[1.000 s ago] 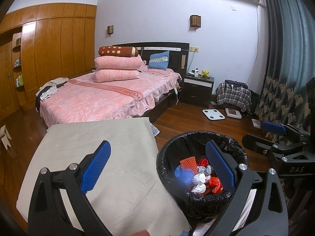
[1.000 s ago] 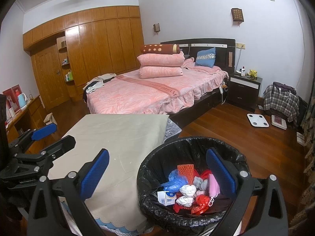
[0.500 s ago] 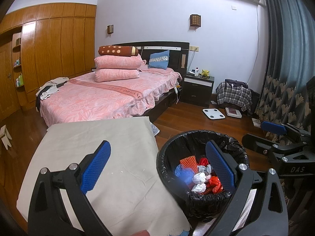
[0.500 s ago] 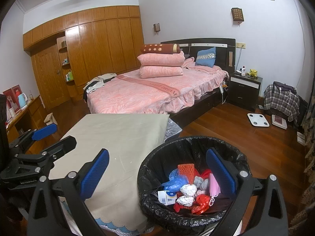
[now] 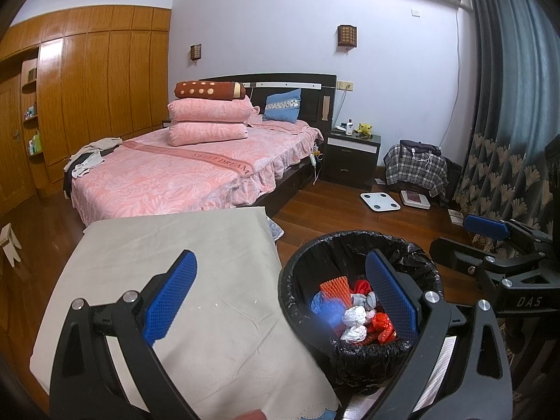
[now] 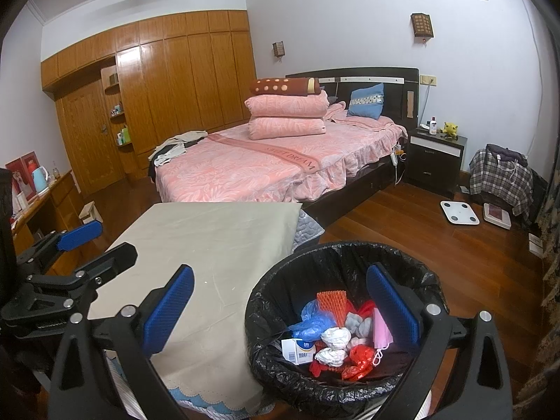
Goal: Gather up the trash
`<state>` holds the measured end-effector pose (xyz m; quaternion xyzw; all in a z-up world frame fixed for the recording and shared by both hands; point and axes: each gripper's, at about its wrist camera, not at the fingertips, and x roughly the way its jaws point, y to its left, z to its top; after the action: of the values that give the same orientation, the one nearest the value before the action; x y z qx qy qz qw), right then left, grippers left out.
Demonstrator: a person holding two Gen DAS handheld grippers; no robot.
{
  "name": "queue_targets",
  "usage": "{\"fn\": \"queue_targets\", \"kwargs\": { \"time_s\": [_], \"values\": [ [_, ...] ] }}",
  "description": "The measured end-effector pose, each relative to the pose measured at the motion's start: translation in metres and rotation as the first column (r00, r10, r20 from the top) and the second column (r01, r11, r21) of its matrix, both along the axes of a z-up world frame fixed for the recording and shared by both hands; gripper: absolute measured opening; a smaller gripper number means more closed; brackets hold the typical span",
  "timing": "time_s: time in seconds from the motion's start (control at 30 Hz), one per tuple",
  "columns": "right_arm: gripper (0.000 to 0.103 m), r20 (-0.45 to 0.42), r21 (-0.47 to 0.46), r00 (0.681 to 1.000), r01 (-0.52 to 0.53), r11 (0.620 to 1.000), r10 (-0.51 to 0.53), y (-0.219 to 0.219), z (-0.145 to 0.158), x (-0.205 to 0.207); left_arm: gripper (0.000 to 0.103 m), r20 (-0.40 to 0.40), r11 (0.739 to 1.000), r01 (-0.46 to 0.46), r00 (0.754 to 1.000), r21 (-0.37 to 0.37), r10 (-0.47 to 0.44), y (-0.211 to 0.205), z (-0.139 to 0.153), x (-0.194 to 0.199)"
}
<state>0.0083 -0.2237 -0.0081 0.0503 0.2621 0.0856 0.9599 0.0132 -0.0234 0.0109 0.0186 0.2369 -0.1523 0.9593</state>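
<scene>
Your left gripper stands with its jaws spread wide and nothing between the blue pads; one finger hangs over the cloth-covered table, the other over the trash bin. Your right gripper is in the same condition: jaws wide apart, holding nothing, one finger above the table and the other above the bin. Each gripper also shows at the edge of the other's view, the right one at the right margin of the left camera, the left one at the left margin of the right camera; both sit clear of the bin. The bin is lined with a black bag and stands on the wooden floor just beside the table's near right corner. The trash lies inside it at the bottom: an orange foam net, a blue plastic bag, crumpled white tissues, red wrappers, a pink face mask and a small white carton with a barcode. The left camera shows the same heap, partly blurred by a blue smear on the lens. The tabletop in view carries only its beige cloth, with a scalloped blue trim at the near edge. Behind the table stands a bed with pink covers and stacked pillows
</scene>
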Motion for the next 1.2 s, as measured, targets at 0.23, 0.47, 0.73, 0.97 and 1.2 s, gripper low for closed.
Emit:
{"fn": "queue_targets", "kwargs": {
  "time_s": [0.23,0.47,0.73,0.97,1.2],
  "values": [
    [0.097,-0.001,0.001,1.0,0.0,1.0,0.0,0.0,0.0,0.0001,0.094,0.0,1.0,0.0,1.0,0.0,0.0,-0.0005,0.0003,-0.0001],
    [0.097,-0.002,0.0,1.0,0.0,1.0,0.0,-0.0001,-0.0001,0.0,0.094,-0.001,1.0,0.001,1.0,0.001,-0.001,0.0002,0.0008,-0.0005],
    [0.097,-0.002,0.001,1.0,0.0,1.0,0.0,0.0002,0.0001,0.0003,0.094,-0.001,1.0,0.001,1.0,0.0,-0.001,-0.0002,0.0011,-0.0004],
    [0.097,-0.001,0.0,1.0,-0.001,1.0,0.001,-0.0005,0.0003,-0.0001,0.094,-0.003,1.0,0.0,1.0,0.001,0.0,-0.0003,0.0008,-0.0004],
    [0.097,-0.007,0.001,1.0,0.001,1.0,-0.001,0.0004,-0.0011,0.0008,0.094,-0.01,1.0,0.003,1.0,-0.005,-0.003,0.0053,-0.0031,-0.0032]
  ]
}}
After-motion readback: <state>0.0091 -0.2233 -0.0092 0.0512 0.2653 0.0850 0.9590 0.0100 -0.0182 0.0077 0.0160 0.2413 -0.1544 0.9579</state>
